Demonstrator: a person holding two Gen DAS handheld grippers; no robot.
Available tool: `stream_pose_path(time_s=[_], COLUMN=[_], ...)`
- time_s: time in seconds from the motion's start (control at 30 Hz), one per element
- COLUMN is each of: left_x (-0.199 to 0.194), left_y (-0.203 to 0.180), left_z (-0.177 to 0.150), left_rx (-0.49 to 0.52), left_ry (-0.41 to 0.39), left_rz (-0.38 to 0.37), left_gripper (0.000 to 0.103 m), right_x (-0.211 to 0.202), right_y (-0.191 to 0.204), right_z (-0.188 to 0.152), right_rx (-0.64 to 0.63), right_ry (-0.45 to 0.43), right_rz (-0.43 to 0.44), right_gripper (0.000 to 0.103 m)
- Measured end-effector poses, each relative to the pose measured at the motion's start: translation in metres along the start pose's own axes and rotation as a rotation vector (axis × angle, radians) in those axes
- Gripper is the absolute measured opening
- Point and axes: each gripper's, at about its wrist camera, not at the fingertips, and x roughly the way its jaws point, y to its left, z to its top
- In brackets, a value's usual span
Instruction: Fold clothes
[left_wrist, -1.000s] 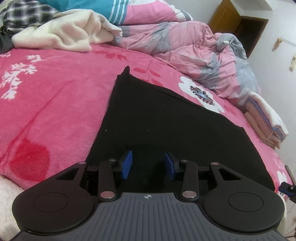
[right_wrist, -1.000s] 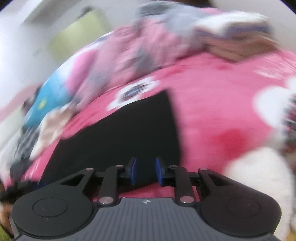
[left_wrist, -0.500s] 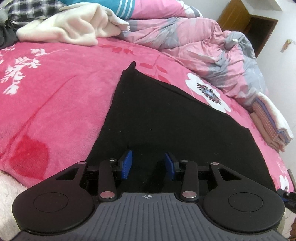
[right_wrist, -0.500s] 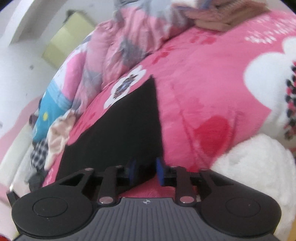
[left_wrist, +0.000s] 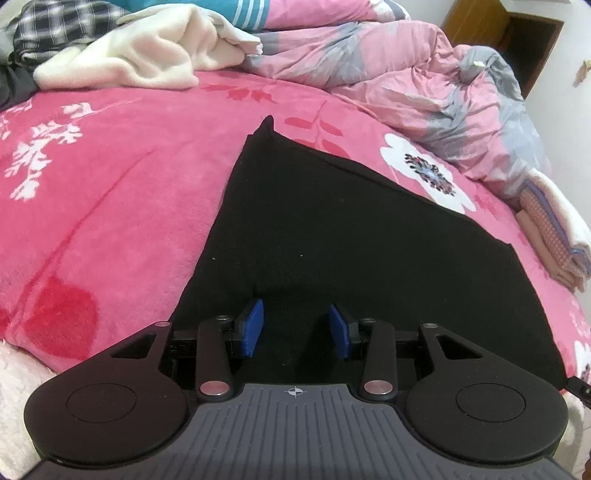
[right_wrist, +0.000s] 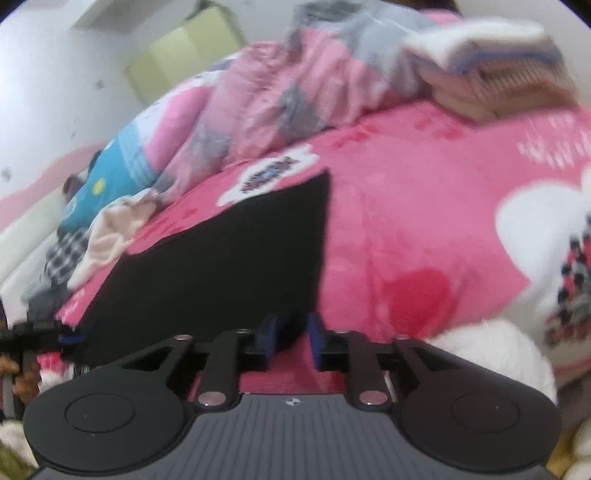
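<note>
Bed's got a hot pink fleece blanket (left_wrist: 110, 192) with white flowers and red hearts. A rumpled pink-and-grey quilt (left_wrist: 424, 88) is bunched along the far side — beside it a cream fleece throw (left_wrist: 147, 59), plus something plaid (left_wrist: 48, 26). A brown wooden cabinet (left_wrist: 480, 29) sits in the corner.

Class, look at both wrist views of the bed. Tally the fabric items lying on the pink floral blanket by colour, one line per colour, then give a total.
Black: 1, the flat cloth
Cream: 1, the crumpled fleece
Plaid, black and white: 1, the bundle
Pink and grey: 1, the quilt
Pink check with white: 1, the folded stack
Total: 5
</note>
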Motion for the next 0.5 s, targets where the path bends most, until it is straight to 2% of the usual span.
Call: stream_pose_path(time_s=[0.23,0.4,0.47,0.5], left_x=[0.002,0.002,0.002,0.002], left_y=[-0.007,-0.009,-0.009,-0.009], left_z=[0.0,0.0,0.0,0.0], left_rx=[0.023,0.034,0.034,0.034], left_ry=[0.005,0.005,0.004,0.004], left_rz=[0.019,0.024,0.022,0.02], left_gripper=[0.046,0.049,0.049,0.049], right_x=[0.016,0.035,0.038,0.039], right_y=[-0.047,-0.051,-0.046,-0.045], right_z=[0.01,0.021,0.023,0.024], right_rx=[0.276,0.284,0.259,0.253], right_ry=[0.016,0.064,0.084,0.089], right_rz=[0.125,0.145,0.154,0.157], right_gripper=[0.028,0.025,0.017,0.005])
